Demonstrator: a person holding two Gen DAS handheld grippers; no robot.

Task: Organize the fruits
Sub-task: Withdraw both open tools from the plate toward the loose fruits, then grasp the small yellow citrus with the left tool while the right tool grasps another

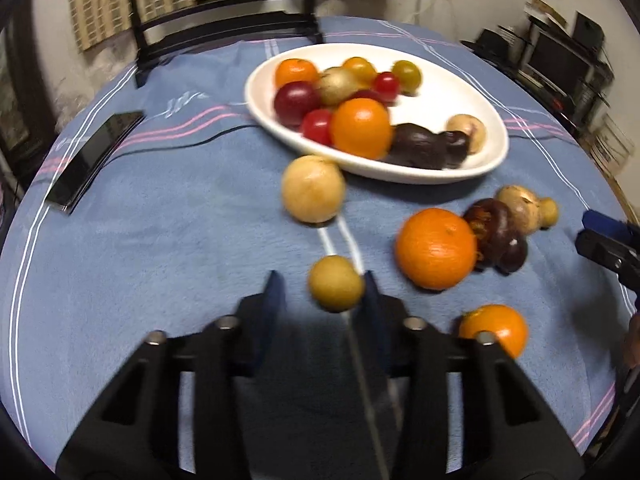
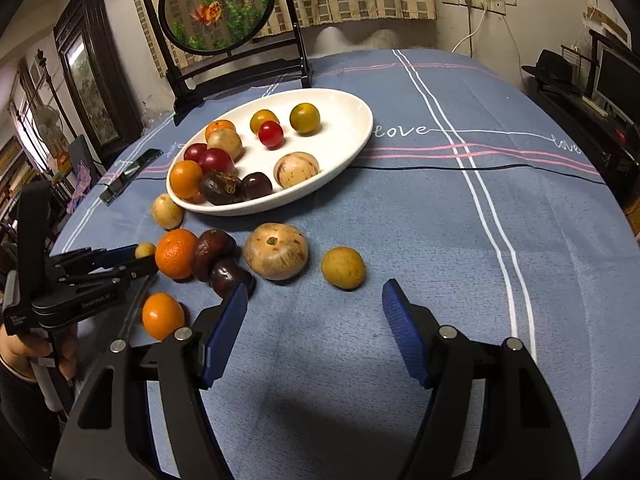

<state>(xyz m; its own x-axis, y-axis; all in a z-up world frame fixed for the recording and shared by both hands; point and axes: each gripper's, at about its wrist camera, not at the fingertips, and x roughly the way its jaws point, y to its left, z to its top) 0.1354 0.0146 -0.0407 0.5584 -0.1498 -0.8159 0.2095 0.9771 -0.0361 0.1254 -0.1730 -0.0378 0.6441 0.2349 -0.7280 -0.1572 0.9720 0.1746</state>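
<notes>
The left gripper [image 1: 324, 292] fills the bottom of its own view, its jaws drawn narrow on a small yellow-green fruit [image 1: 336, 283]. The right wrist view, looking from the side, shows the fruit pinched at the very tips. This fruit sits on the blue tablecloth [image 1: 160, 240], well short of the white dish [image 1: 400, 176] and on the person's side of it. A pale round fruit [image 1: 313, 189] lies just outside the dish's near rim, with a large orange [image 1: 436, 248] and two dark fruits [image 1: 496, 232] a little farther from it. The right gripper [image 2: 316, 308] hangs half open with nothing between its pads. Because the hold looks to be only at the fingertips, the round fruit could squirt free on lifting and roll. The dish's near end is crowded, so a careless drop there could knock a neighbour over the rim.
</notes>
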